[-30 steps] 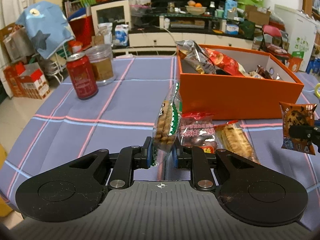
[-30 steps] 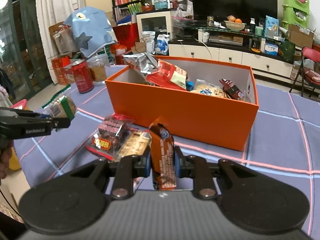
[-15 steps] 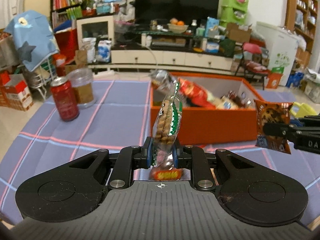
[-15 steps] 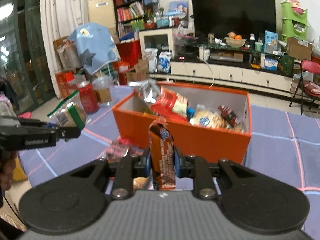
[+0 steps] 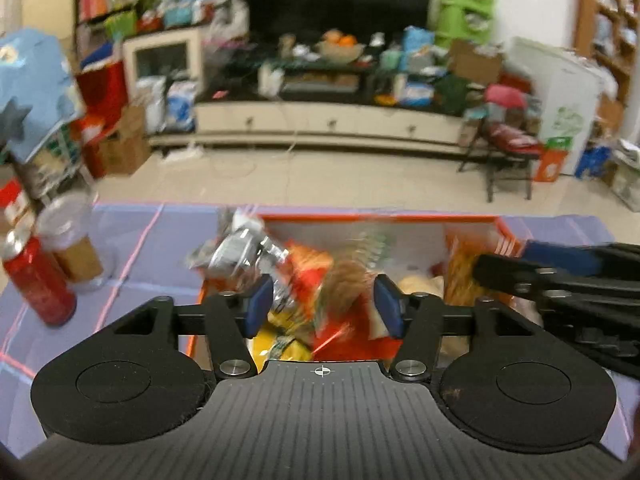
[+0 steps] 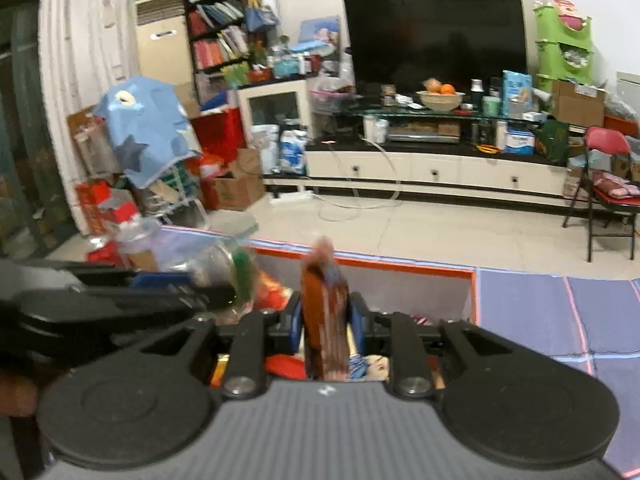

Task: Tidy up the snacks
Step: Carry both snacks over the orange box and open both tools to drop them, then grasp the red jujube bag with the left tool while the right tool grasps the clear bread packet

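Snack drop, both tongs above the orange box [image 5: 508, 236]: left gripper [image 5: 322, 306] opening, its biscuit packet [image 5: 344, 276] falling free between spread jaws into the box; right gripper [image 6: 326, 322] opening, brown packet [image 6: 324, 312] upright between its pads, contact unclear.

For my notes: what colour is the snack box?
Orange box, pale inside; clearest in the right wrist view.
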### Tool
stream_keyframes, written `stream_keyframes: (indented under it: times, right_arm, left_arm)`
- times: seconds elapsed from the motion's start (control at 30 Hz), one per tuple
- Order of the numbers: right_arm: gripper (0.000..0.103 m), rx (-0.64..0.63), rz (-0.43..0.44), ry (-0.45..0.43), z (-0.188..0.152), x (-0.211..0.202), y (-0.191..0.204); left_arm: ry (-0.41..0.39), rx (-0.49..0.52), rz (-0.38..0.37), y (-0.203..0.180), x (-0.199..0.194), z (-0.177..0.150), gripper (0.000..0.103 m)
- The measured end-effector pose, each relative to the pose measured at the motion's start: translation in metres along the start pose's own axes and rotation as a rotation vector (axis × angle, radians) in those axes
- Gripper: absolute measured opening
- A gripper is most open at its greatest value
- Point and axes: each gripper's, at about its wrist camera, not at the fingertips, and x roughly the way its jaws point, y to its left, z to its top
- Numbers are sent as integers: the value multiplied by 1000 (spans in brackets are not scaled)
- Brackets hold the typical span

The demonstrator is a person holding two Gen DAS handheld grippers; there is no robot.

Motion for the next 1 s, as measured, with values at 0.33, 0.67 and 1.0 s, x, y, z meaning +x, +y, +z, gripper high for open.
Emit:
stream_keyframes:
  times: [0.33, 0.67, 1.0]
  right_arm:
    - [75, 27, 7, -31, -57, -74, 16]
    - [76, 17, -22, 108, -135, -30, 77]
    - [76, 54, -17, 186, -140, 12, 98]
  left_arm:
    - [-72, -80, 45, 77, -89, -70, 55]
    - [47, -145, 99, 105, -73, -128, 50]
    - [53, -87, 100, 99, -65, -127, 52]
